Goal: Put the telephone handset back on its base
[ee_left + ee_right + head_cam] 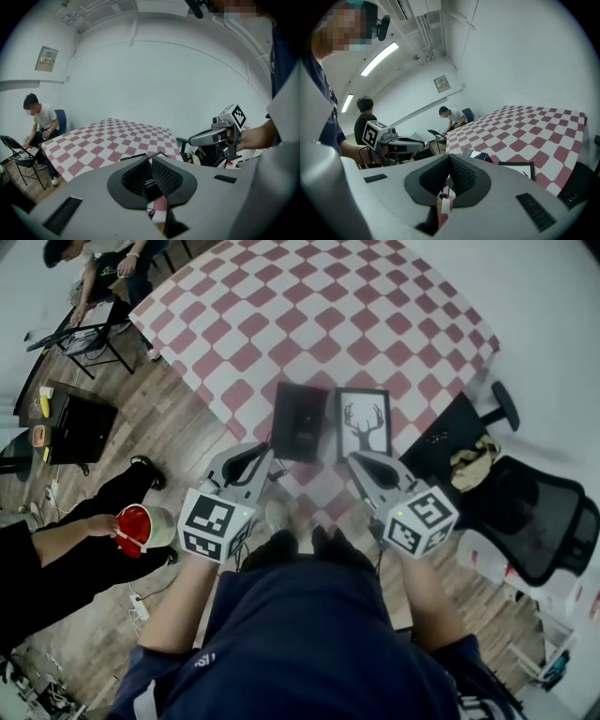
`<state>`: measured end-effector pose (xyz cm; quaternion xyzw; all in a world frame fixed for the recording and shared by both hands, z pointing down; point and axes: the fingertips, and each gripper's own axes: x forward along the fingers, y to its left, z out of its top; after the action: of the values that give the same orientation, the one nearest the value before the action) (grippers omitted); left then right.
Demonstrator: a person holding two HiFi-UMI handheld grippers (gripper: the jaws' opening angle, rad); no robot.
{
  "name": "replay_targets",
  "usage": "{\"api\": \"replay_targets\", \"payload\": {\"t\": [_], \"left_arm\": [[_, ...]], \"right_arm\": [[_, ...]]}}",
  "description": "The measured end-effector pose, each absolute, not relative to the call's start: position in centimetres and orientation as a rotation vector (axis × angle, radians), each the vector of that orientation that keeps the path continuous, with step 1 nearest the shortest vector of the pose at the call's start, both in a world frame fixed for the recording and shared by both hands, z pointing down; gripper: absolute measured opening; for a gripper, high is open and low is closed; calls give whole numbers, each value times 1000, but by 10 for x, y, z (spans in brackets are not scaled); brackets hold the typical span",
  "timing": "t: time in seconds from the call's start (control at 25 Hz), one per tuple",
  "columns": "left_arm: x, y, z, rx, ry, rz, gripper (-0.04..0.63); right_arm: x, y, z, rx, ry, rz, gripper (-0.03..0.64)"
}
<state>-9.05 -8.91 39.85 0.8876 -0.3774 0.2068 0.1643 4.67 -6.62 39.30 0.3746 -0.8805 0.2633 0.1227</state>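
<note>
A black telephone lies on the red-and-white checked table near its front edge; I cannot tell whether the handset is on the base. Its corner shows in the right gripper view as well. My left gripper hovers just in front of the telephone's left corner, apart from it. Its jaws are shut with nothing between them. My right gripper hangs in front of the picture frame, also shut and empty. Both grippers are above the table edge and touch nothing.
A black picture frame with a deer drawing lies right of the telephone. A black office chair stands at the right. A person holding a red bowl sits at the left. Another person sits by a folding chair beyond the table.
</note>
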Motion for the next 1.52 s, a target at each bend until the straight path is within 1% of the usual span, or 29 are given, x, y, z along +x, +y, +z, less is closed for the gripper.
{"api": "replay_targets", "payload": {"t": [0.6, 1.52], "left_arm": [[-90, -74, 390, 2543, -1042, 550, 40], [-95, -66, 400, 2508, -1051, 561, 40]], "right_arm": [[38, -50, 387, 1082, -2582, 723, 15], [27, -46, 392, 1034, -2581, 704, 15]]}}
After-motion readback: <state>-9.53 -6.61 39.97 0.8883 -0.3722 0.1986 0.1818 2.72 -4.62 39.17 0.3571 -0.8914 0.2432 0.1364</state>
